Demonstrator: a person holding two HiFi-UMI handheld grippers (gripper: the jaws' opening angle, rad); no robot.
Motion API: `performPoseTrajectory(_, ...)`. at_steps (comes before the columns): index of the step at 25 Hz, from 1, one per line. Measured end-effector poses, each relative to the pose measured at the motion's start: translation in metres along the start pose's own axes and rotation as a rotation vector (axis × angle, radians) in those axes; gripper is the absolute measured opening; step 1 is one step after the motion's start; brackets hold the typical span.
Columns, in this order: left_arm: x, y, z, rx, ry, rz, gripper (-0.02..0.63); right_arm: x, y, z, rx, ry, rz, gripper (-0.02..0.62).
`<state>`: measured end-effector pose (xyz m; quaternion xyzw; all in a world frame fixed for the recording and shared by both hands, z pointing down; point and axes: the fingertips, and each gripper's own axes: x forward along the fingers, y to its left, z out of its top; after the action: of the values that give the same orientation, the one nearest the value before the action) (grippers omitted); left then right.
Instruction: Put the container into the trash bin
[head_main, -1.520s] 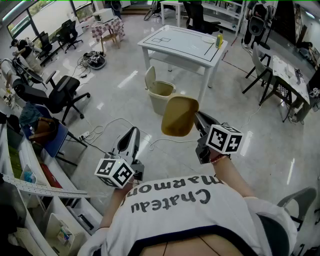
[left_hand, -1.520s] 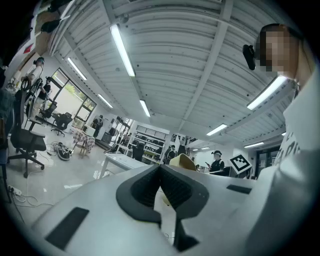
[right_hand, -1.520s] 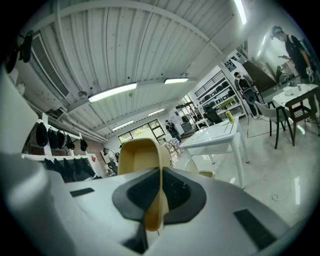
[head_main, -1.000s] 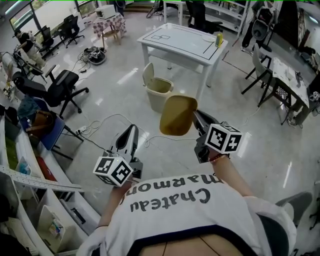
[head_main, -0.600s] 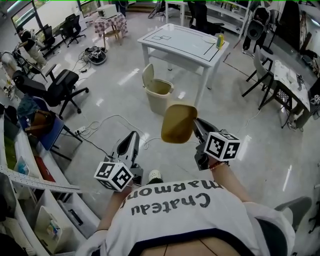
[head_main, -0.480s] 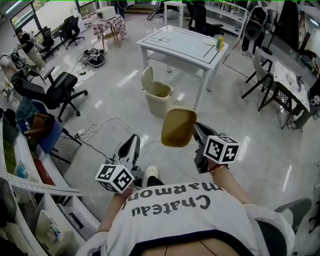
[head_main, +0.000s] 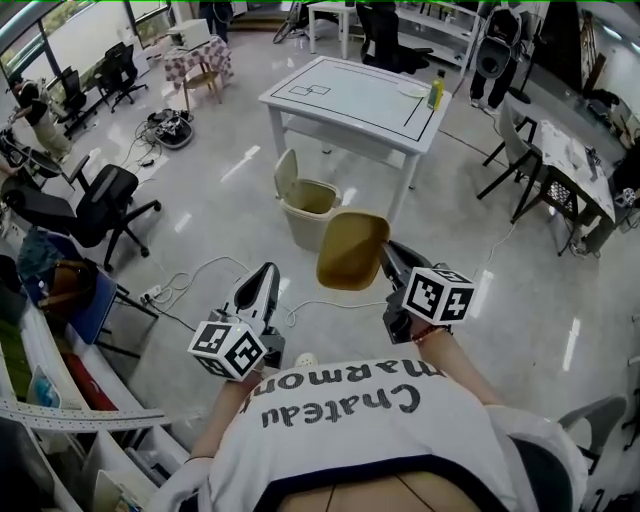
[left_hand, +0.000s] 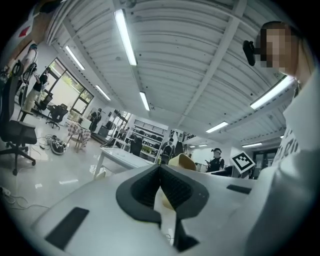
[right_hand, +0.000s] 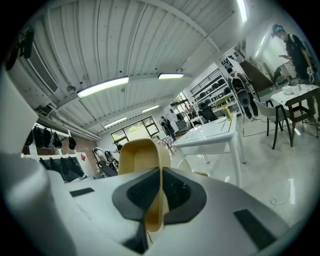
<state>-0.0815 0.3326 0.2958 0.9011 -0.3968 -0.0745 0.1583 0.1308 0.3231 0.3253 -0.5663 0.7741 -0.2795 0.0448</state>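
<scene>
Nearest, carries the left gripper (head_main: 267, 272) low, with jaws pressed together on nothing. Just ahead, pinches the rim of the tan container (head_main: 350, 252) in the right gripper (head_main: 384, 256), with jaws narrowed onto its thin wall. Holds it tilted in the air, hollow side showing, well above the floor. Farther on, faces the trash bin (head_main: 300, 224), lid up, contents too small to tell, just beside the white table (head_main: 350, 95).

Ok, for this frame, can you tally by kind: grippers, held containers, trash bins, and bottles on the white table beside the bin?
Grippers: 2 (left gripper, right gripper)
Tan container: 1, held in the right gripper's fingers
Trash bin: 1, lid open
Yellow bottle: 1, on the white table
Total: 5
</scene>
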Motion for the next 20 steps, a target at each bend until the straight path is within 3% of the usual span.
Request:
performPoseTrajectory(8, 0.056, 0.057, 0.057, 0.047, -0.025, -0.057, 0.023, 0.069, 0.012, 0.055, 0.011, -0.095, -0.015, 0.037)
performPoseTrajectory(18, 0.083, 0.127, 0.087, 0.014, -0.075, -0.052, 0.023, 0.132, 0.026, 0.063, 0.022, -0.11, -0.038, 0.037)
performPoseTrajectory(20, 0.083, 0.136, 0.091, 0.039, -0.078, -0.06, 0.023, 0.142, 0.029, 0.06, 0.024, -0.107, -0.043, 0.037)
